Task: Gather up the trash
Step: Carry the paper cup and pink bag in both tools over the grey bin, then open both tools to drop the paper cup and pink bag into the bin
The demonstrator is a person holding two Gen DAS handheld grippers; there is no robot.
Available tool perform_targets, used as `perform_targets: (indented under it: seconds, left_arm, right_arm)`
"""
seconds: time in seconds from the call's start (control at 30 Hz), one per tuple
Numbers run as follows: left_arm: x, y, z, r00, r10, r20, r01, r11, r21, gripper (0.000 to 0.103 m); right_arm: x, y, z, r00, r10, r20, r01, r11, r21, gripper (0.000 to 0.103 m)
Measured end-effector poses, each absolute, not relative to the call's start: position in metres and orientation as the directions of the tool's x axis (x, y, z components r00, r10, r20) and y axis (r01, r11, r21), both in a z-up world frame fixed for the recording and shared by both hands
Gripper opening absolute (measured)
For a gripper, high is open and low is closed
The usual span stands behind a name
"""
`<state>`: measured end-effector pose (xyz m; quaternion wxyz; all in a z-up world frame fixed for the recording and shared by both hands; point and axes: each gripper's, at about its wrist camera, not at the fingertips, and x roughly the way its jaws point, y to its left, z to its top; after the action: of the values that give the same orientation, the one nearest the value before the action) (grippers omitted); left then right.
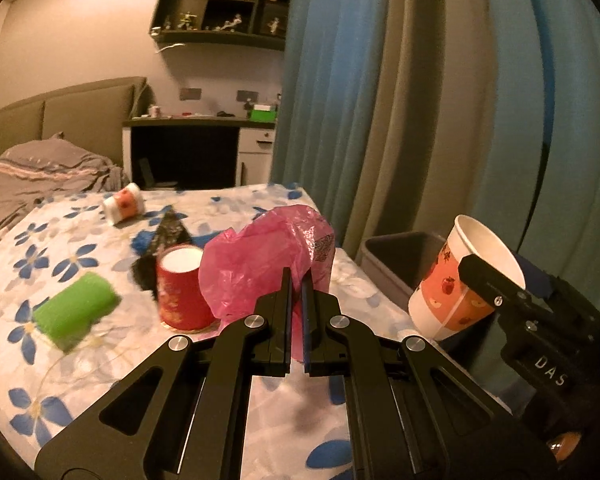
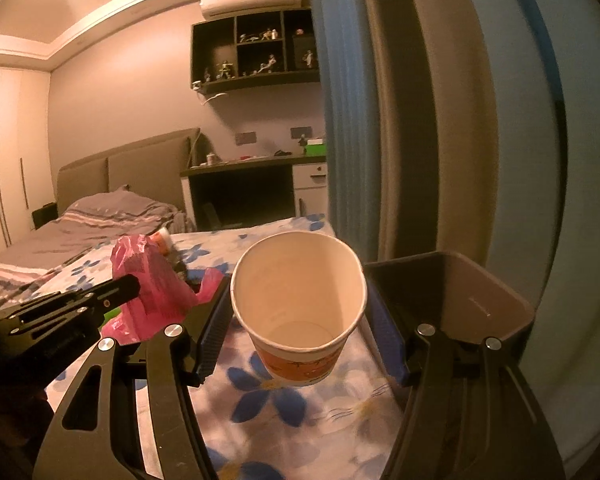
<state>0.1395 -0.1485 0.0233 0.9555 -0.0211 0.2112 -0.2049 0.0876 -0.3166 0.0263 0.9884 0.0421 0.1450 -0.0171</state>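
The right gripper [image 2: 300, 316] pinches a white paper cup with an orange fruit print [image 2: 300, 308] across its wall, one blue pad on each side, mouth tipped up toward the camera and empty inside. The left gripper [image 1: 297, 292] has its jaws pressed together on a crumpled pink plastic bag [image 1: 268, 256], which bunches up above and ahead of the fingertips.

The landmark is the dark grey rectangular plastic bin [image 2: 484, 300] standing off the edge of the flower-print bedsheet [image 2: 300, 400]. From the right wrist view the cup sits just to the left of the bin's near wall, its long axis leaning away from the bin, so what remains looks like a short carry rightward and over the rim. The right hand is clearly the nearer one. In the left wrist view the same bin [image 1: 400, 264] lies to the right of the bag and beyond it, with the held cup [image 1: 460, 276] between bag and bin (so the cup probably goes in first, or the two hands will crowd each other).

Farther from the bin, on the sheet, stand an upside-down red paper cup [image 1: 180, 292], a green foam roll [image 1: 74, 308], a crumpled black wrapper [image 1: 168, 236] and a tipped white-and-orange cup [image 1: 125, 204].
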Motion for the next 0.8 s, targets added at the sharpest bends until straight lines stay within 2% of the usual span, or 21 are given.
perform_targets:
  seconds: [0.43,0.8]
  left_arm:
    - [0.163,-0.224,0.027,0.789,-0.48,-0.383,0.487,0.869,-0.086,0.003]
    - [0.181,-0.283,0.024,0.739,-0.564,-0.369,0.568,0.816,-0.11,0.003]
  right_arm:
    - [0.098,-0.373,0.028,0.958,-0.129,-0.255,0.151,0.986,0.07,0.063]
    - [0.104,-0.415,0.024,0.945,-0.207,-0.254,0.232,0.97,0.072,0.063]
